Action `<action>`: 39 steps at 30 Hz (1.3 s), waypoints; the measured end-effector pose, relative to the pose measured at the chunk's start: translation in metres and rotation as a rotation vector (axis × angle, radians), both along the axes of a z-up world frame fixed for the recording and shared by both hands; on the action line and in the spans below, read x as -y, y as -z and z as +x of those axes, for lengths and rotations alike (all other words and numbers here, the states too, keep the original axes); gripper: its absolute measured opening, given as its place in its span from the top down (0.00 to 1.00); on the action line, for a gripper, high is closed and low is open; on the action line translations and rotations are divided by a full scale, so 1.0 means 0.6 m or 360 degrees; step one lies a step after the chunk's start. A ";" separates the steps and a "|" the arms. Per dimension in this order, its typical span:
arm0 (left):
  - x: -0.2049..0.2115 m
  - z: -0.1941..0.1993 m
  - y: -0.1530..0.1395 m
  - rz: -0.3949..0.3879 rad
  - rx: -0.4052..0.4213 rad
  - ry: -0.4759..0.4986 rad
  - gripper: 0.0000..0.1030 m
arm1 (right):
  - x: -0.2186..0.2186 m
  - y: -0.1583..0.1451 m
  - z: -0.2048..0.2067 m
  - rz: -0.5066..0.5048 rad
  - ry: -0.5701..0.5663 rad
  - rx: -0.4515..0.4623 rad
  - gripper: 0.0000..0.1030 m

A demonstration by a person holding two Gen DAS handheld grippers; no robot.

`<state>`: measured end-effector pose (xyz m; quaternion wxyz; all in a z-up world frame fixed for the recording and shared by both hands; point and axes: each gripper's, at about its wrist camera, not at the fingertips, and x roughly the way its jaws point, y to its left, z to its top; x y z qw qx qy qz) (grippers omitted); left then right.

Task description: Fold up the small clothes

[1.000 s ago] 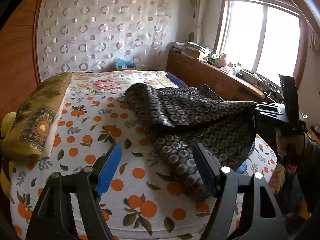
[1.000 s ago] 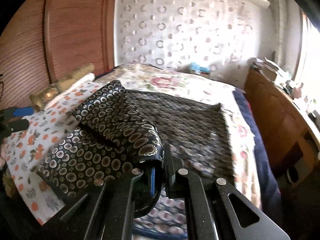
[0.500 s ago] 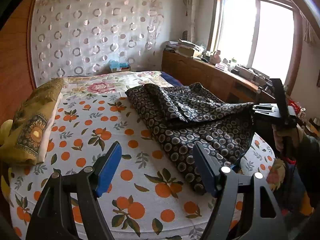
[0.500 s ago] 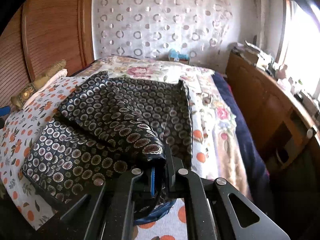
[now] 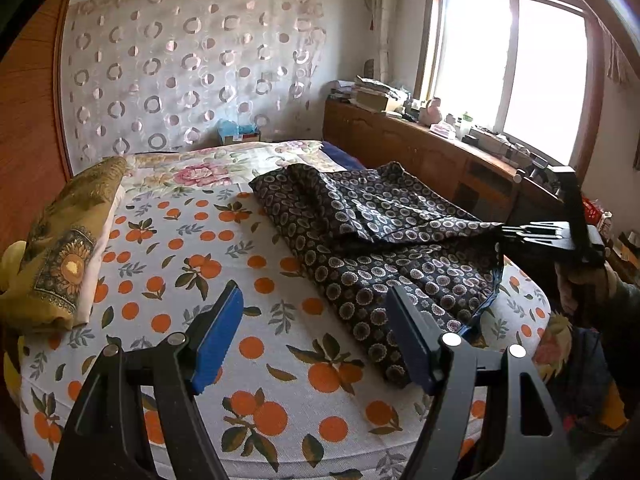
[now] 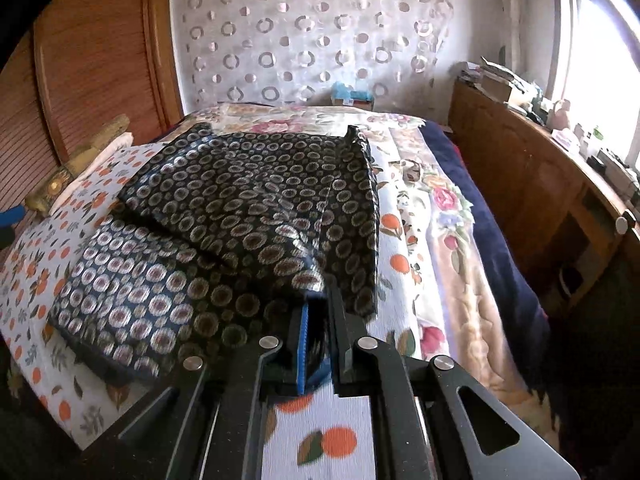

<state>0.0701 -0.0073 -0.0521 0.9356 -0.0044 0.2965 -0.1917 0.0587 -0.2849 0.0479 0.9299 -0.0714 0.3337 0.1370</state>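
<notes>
A dark garment (image 5: pixel 372 240) printed with small pale rings lies spread on the bed (image 5: pixel 192 240), over the orange-and-leaf patterned sheet, with its far end reaching the floral quilt (image 5: pixel 200 172) that covers the bed's far half. The garment is doubled over on itself (one layer sits on top of another, with a raised fold running across the middle). The right gripper (image 6: pixel 320 320) has its fingers closed tight on the garment's near corner, by the edge of the bed nearest the wooden sideboard (image 5: pixel 440 152), and the cloth there is lifted off the sheet and pulled taut toward it; a blue lining (image 5: pixel 490 300) shows along the hanging edge below. The left gripper (image 5: pixel 316 332) hovers above the sheet at the bed's near end, its blue-padded fingers (image 5: pixel 218 332) spread wide with nothing between them; the garment's near corner lies under its right-hand finger, though I cannot tell whether they touch. A yellow-brown sunflower cushion (image 5: pixel 68 244) rests on the bed's side away from the sideboard, against the wooden panel wall (image 6: pixel 92 68). Beyond the bed hangs a sheer curtain (image 5: pixel 192 68) with ring shapes, and a bright window (image 5: pixel 512 56) stands above the cluttered sideboard.
</notes>
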 end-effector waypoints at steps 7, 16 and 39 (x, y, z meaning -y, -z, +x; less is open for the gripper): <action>-0.002 0.001 0.000 0.0001 -0.0003 -0.0005 0.28 | -0.001 -0.031 -0.046 0.0046 -0.0113 0.0056 0.87; 0.002 0.010 0.001 0.0009 -0.0019 0.0013 0.28 | -0.088 -0.046 0.000 0.0006 -0.0359 0.0062 0.47; 0.013 0.134 0.029 0.0062 -0.0154 0.0042 0.28 | -0.230 0.033 0.207 -0.0327 -0.0734 -0.0177 0.77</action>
